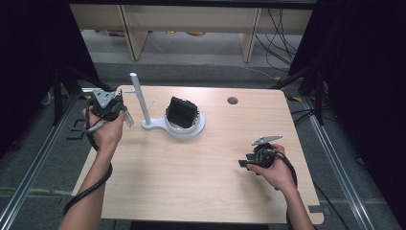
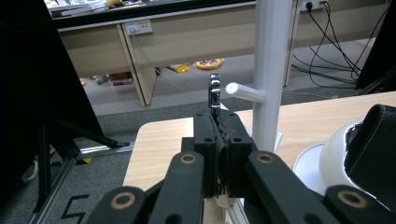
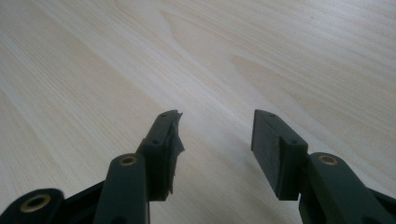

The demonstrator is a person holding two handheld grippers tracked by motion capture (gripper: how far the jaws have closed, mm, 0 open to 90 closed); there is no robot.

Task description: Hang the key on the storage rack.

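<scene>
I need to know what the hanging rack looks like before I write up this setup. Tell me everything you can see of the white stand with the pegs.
The white stand is matte plastic by its look: an upright ridged post with short round pegs, on a flat base resting on the wooden table. A round dish in that base holds a black pouch-like object. The left claw, shut on a thin shiny metal piece, sits beside one peg.

My high view looks forward and down over the whole table point(image 1: 201, 167). My left gripper view faces the white stand point(image 2: 271, 70) closely, shared upper left of high view; my right gripper view skims bare tabletop.
</scene>
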